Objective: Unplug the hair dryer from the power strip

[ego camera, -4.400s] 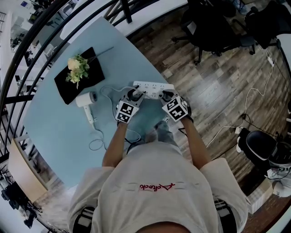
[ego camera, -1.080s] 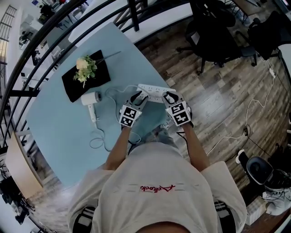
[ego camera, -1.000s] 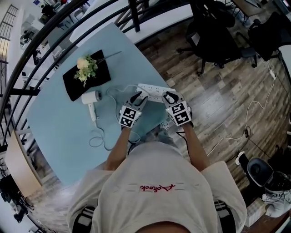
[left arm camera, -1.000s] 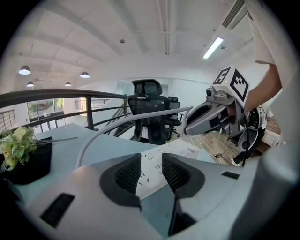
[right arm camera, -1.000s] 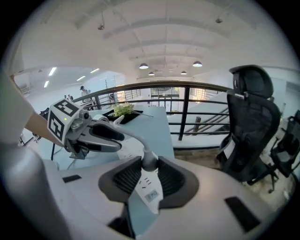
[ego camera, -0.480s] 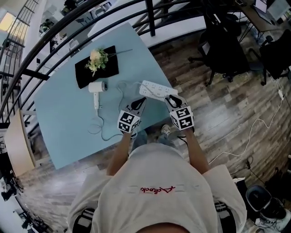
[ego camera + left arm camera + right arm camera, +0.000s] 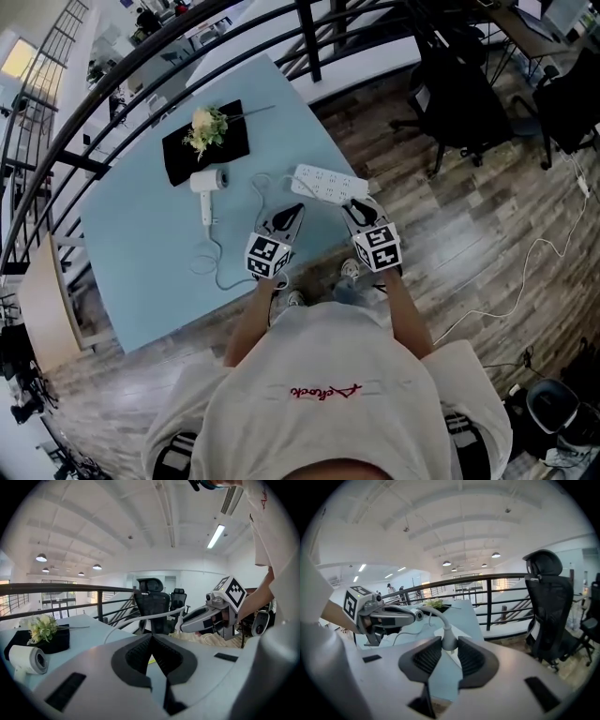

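Nearest to us, the left gripper (image 7: 153, 641) has its jaws pressed together with nothing between them, held above the table's near edge. Beside it the right gripper (image 7: 449, 656) is closed on the white plug (image 7: 449, 639): the pads press its sides, and its cord (image 7: 439, 616) arcs away over the table (image 7: 150, 253). We see the plug held up at the tips, just on the near side of the power strip (image 7: 326, 184); whether its pins are quite clear of the sockets we cannot make out. The strip lies flat by the table's right corner, its long axis slanting across that corner. Farther in, about mid-table, the hair dryer (image 7: 207, 184) lies on its side — its barrel points toward the strip, its handle runs back toward the near edge, and the cord loops there. Just beyond it, by the far-left edge, a black mat (image 7: 183, 159) carries a spray of flowers (image 7: 206, 127).
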`<state>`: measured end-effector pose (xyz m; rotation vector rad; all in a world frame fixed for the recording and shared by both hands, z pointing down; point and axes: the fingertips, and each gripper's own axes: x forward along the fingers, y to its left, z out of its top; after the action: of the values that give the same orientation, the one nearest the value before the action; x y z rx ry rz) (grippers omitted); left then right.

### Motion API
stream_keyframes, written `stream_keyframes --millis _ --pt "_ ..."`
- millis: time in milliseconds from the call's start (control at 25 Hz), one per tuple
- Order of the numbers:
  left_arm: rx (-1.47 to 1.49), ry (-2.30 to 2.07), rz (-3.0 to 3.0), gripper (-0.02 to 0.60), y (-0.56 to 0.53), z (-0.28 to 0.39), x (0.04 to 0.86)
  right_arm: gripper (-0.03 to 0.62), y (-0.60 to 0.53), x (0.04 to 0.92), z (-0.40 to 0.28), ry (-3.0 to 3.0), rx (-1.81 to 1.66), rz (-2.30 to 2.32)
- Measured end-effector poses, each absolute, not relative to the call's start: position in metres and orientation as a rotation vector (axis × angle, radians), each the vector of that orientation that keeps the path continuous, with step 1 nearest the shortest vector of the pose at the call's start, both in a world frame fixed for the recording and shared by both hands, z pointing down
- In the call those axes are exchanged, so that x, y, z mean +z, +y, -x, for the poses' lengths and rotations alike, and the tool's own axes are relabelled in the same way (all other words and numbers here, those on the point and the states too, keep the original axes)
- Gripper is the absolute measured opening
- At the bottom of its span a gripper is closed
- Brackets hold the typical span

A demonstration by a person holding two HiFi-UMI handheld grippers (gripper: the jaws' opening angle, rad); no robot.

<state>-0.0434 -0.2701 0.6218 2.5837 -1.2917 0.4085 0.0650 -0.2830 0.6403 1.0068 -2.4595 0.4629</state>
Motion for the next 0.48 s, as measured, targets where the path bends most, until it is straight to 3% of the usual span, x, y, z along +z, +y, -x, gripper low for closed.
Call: stream_keyframes --millis 480 --pt "0.314 -1.172 -2.679 0.008 -0.204 0.095 0.611 0.118 -0.199 0.626 -0.007 -2.423 0.434 -1.154"
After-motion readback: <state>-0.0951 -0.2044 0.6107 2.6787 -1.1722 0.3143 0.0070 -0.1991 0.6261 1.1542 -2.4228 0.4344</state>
